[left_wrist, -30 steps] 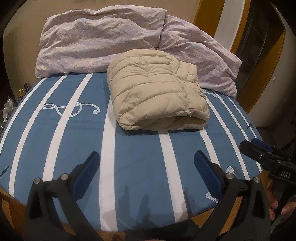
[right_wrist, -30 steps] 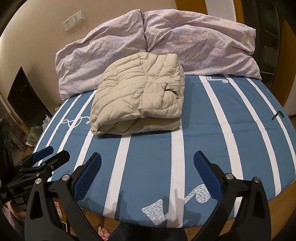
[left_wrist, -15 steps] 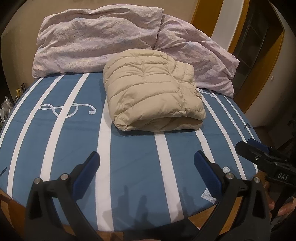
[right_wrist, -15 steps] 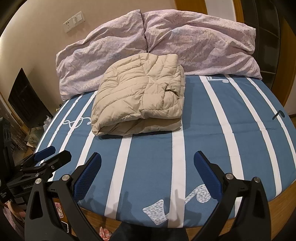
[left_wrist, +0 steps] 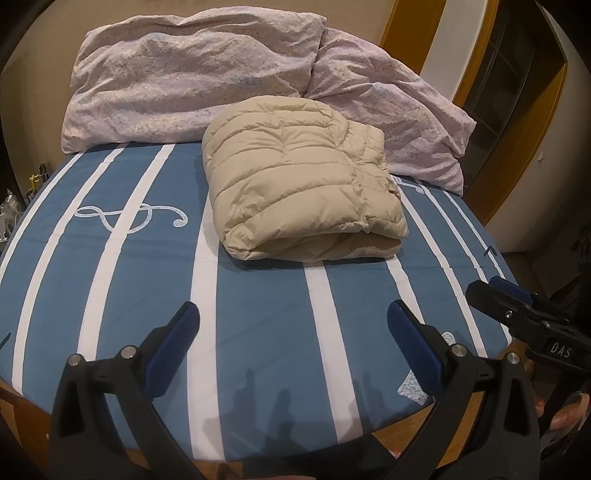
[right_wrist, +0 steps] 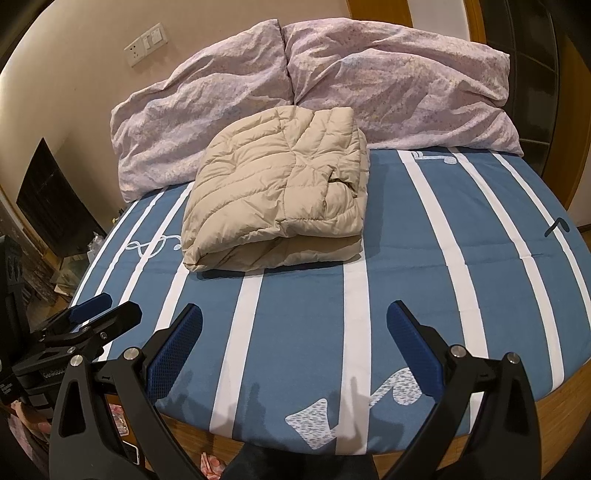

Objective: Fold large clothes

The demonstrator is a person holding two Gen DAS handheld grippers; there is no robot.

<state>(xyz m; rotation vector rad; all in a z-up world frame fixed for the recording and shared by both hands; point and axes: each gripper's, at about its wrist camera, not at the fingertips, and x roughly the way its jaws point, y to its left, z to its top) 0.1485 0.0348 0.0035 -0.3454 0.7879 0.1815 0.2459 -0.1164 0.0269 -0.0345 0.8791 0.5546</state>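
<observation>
Left gripper [left_wrist: 291, 339]: my jaws are wide open, holding nothing, still low over the near edge of the bed [left_wrist: 258, 302].
Right gripper [right_wrist: 293, 339]: wide open too, holding nothing.
Jacket [left_wrist: 299, 184]: folded, mid-bed, touching the pillows [left_wrist: 192, 74]; it has not moved.
Only right view: wall switch [right_wrist: 146, 43].
Only left view: door frame [left_wrist: 402, 22].

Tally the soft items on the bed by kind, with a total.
Folded beige puffer jacket: 1
Pink floral pillows: 2, one on the left and one on the right
Blue-and-white striped bedsheet: 1
Total: 4
</observation>
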